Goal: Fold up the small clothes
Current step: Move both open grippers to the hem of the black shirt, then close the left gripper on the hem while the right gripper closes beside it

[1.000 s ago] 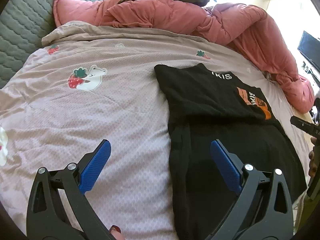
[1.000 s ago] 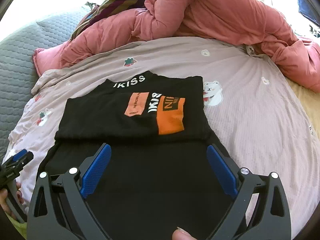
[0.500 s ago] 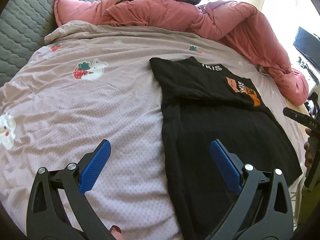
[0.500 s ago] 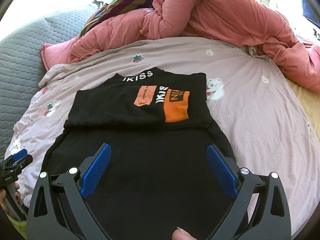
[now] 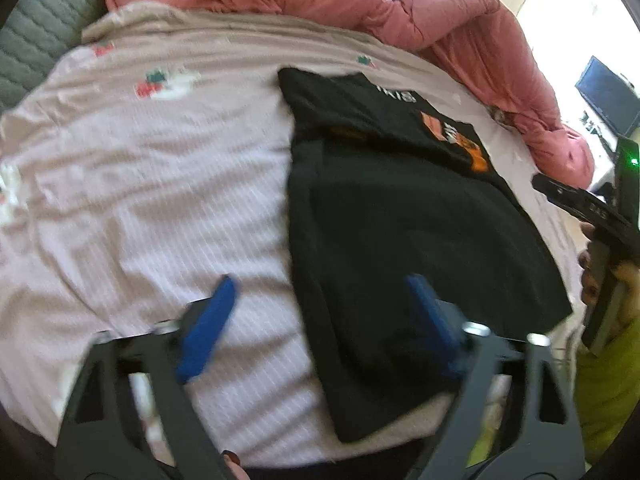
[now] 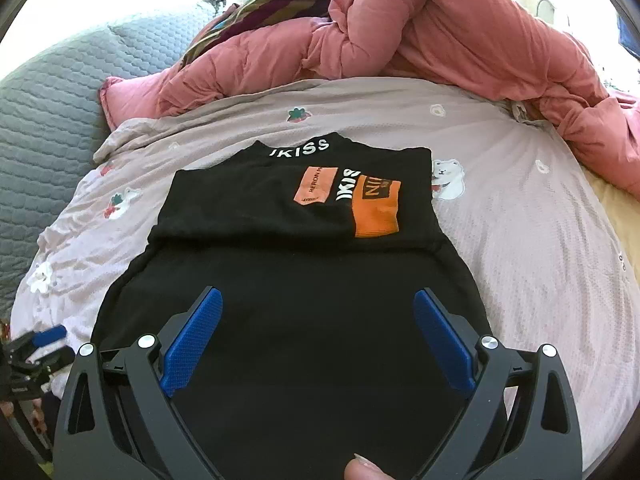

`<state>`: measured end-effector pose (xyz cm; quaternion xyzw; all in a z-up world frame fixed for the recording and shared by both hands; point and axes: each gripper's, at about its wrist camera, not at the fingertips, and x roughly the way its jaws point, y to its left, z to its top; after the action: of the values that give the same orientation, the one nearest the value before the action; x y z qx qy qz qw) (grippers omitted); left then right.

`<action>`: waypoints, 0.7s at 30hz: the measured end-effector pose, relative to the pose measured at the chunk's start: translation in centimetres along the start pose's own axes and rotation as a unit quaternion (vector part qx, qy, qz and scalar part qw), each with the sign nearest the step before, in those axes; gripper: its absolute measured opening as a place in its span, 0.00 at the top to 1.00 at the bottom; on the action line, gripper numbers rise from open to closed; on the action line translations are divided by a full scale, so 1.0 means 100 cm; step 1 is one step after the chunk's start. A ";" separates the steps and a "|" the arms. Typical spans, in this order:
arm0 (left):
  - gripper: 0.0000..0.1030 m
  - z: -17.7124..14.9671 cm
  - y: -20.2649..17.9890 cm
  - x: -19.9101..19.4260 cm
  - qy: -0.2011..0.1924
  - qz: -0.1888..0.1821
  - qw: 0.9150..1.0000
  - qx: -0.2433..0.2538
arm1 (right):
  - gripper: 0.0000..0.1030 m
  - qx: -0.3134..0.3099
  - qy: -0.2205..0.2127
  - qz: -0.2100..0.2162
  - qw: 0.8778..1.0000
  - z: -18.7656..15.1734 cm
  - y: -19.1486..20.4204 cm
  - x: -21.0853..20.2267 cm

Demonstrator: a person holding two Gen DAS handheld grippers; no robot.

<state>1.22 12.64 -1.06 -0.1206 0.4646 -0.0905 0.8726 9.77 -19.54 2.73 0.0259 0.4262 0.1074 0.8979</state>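
Note:
A black garment (image 6: 312,280) with orange patches and white lettering lies flat on the pale pink bed sheet (image 6: 520,240), its top part folded down over the body. It also shows in the left wrist view (image 5: 400,220). My right gripper (image 6: 318,320) is open and empty, hovering above the garment's near part. My left gripper (image 5: 320,308) is open and empty, above the garment's left edge near its lower left corner. The right gripper shows at the right edge of the left wrist view (image 5: 592,208); the left gripper shows at the lower left of the right wrist view (image 6: 36,344).
A rumpled pink duvet (image 6: 440,32) lies along the far side of the bed, with a striped cloth (image 6: 264,4) on it. A grey quilted cover (image 6: 48,120) lies to the left. The sheet (image 5: 140,180) spreads left of the garment.
Both grippers have drawn back toward the near edge of the bed, so more of the garment's lower part shows. The left wrist view is now blurred by motion. The garment has not moved.

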 end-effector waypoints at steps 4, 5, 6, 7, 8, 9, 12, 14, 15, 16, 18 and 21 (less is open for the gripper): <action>0.53 -0.015 0.000 0.007 0.028 -0.031 0.999 -0.021 | 0.07 -0.004 0.000 -0.001 1.000 -0.005 -0.001 -0.005; 0.57 -0.018 0.000 0.008 0.031 -0.033 0.999 -0.026 | 0.07 -0.005 0.000 -0.002 1.000 -0.006 -0.001 -0.006; 0.60 -0.020 0.001 0.008 0.035 -0.035 0.998 -0.030 | 0.07 -0.005 0.000 -0.002 1.000 -0.007 -0.002 -0.008; 0.61 -0.022 0.002 0.009 0.039 -0.038 0.998 -0.036 | 0.07 -0.005 -0.001 -0.002 1.000 -0.008 -0.003 -0.010; 0.62 -0.024 0.003 0.009 0.041 -0.039 0.998 -0.040 | 0.07 -0.005 -0.002 -0.002 1.000 -0.008 -0.004 -0.011; 0.62 -0.025 0.004 0.009 0.042 -0.039 0.997 -0.043 | 0.07 -0.006 -0.003 -0.003 1.000 -0.009 -0.005 -0.013; 0.62 -0.030 0.005 0.012 0.054 -0.040 0.996 -0.050 | 0.07 -0.008 -0.004 -0.009 1.000 -0.013 -0.009 -0.018; 0.62 -0.033 0.003 0.014 0.059 -0.041 0.996 -0.049 | 0.07 -0.009 -0.004 -0.012 1.000 -0.016 -0.013 -0.021; 0.64 -0.034 0.001 0.015 0.061 -0.040 0.996 -0.047 | 0.07 -0.009 -0.004 -0.015 1.000 -0.018 -0.015 -0.022; 0.65 -0.035 0.000 0.015 0.063 -0.041 0.996 -0.046 | 0.07 -0.008 -0.004 -0.018 1.000 -0.020 -0.018 -0.024; 0.65 -0.036 -0.001 0.016 0.066 -0.041 0.996 -0.045 | 0.07 -0.004 -0.003 -0.022 1.000 -0.023 -0.024 -0.027; 0.65 -0.037 -0.001 0.017 0.068 -0.042 0.996 -0.049 | 0.07 -0.002 0.000 -0.031 1.000 -0.030 -0.034 -0.032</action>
<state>-0.86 11.57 -4.37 -0.1761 0.5213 -0.1119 0.8275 6.08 -23.72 2.78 0.0108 0.4268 0.0802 0.9007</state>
